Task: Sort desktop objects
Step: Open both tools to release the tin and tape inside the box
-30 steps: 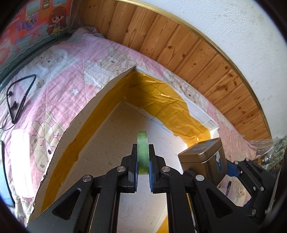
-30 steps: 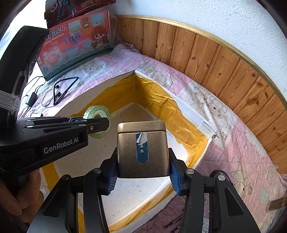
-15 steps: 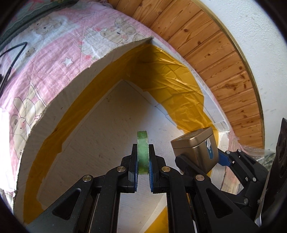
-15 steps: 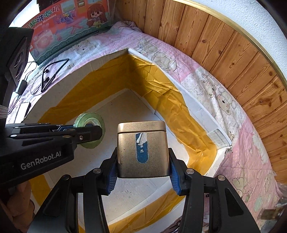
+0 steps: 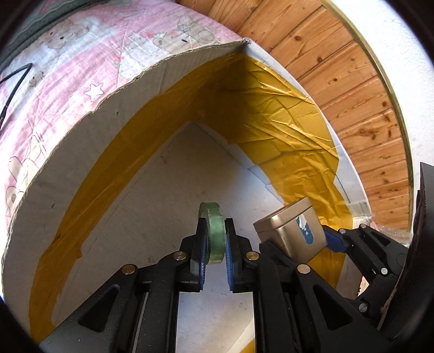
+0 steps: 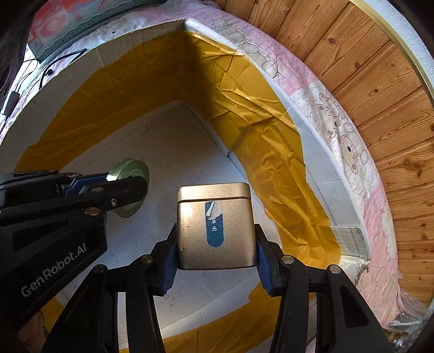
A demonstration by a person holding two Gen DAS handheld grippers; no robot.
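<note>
**Tape roll and tin held low inside the taped box**

Wood panelling point(image 5: 352, 89) runs behind a pink bear-print quilt point(image 5: 67, 70), and on the quilt sits an open cardboard box point(image 5: 67, 152) whose inner walls are lined with crinkled yellow tape point(image 5: 271, 114). Its pale floor is bare where it shows.

Both grippers point steeply down into that box. The left gripper point(image 5: 215, 239) has a green tape roll point(image 5: 214, 233) standing on edge between its blue pads; its jaws are opening, and in the left wrist view a thin gap shows beside the roll on the left, while the roll leans toward the right pad. From the right wrist view the same roll point(image 6: 130, 187) appears face-on, partly hidden behind the black finger, close over the box floor; whether it touches the floor cannot be told.

The right gripper point(image 6: 217, 255) is clamped on a gold tin point(image 6: 215, 225), its blue pads pressing the tin's two sides. The tin stands upright in the grip, lid on, with a blue label and a torn scrap of tape on its front. It sits just right of the tape roll, near the box's right wall.

A black cable point(image 6: 46, 70) lies on the quilt beyond the box's far-left rim, below a colourful toy carton point(image 6: 81, 19).
</note>
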